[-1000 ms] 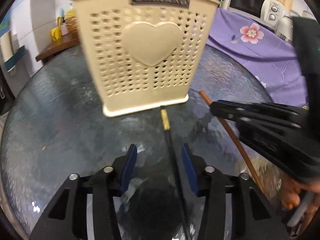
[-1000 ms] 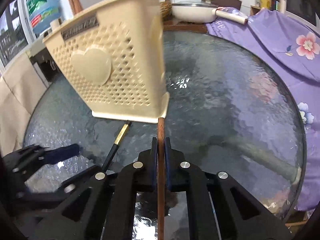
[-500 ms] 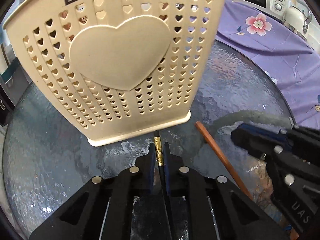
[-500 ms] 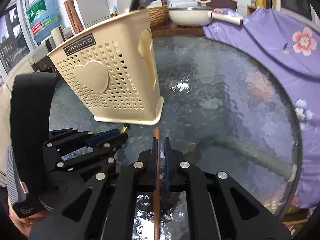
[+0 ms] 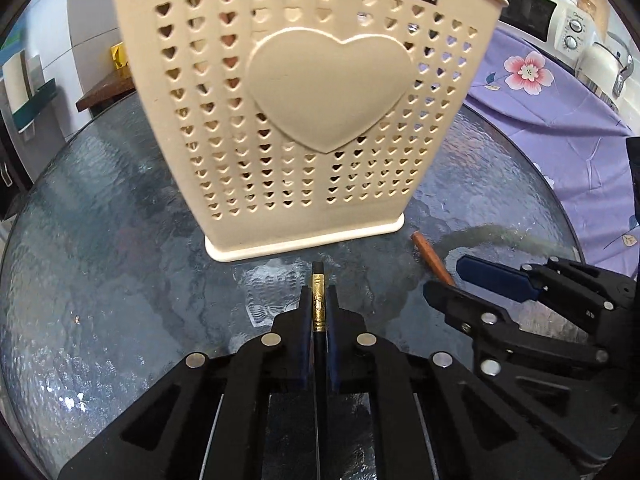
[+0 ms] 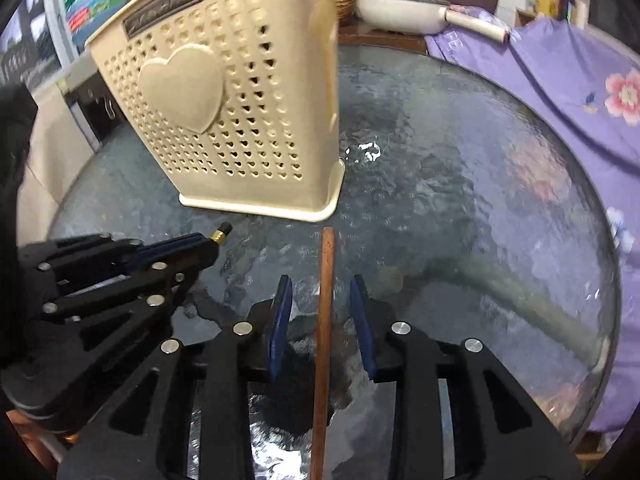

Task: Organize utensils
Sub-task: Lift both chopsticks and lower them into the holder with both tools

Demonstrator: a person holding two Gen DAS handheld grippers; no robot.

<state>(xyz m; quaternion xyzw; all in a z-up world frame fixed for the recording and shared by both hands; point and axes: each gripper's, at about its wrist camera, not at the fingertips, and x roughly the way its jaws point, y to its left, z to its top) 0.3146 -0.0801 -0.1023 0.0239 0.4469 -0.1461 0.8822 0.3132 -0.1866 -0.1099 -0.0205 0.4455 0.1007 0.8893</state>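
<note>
Round glass tabletop [image 5: 100, 280] fills both views. Purple flowered cloth [image 5: 560, 120] covers its edge at 2 o'clock in the left wrist view, same side in the right wrist view [image 6: 560, 92].

Cream plastic basket [image 5: 304, 120] stands upright on the glass at 12 o'clock from the left gripper, heart on the front, small heart-shaped holes, label strip along the top rim. In the right wrist view the basket [image 6: 240, 120] sits at 11 o'clock, seen corner-on.

Left gripper [image 5: 319, 312]: jaws together, clamped on the black chopstick [image 5: 319, 344]. Its gold band and black tip stick out past the fingertips toward the basket base, close to it but not touching. In the right wrist view the left gripper [image 6: 192, 248] is at 9 o'clock with the chopstick tip [image 6: 220, 234] poking out of it.

Right gripper [image 6: 322, 296]: jaws have just been opening and now stand apart. Brown wooden chopstick [image 6: 326, 320] runs between them, clear of both pads, with its end pointing at the near corner of the basket base. From the left wrist view the right gripper [image 5: 452, 280] is at 3 o'clock, brown chopstick end [image 5: 430, 254] showing just beyond it, near the basket's right corner.
</note>
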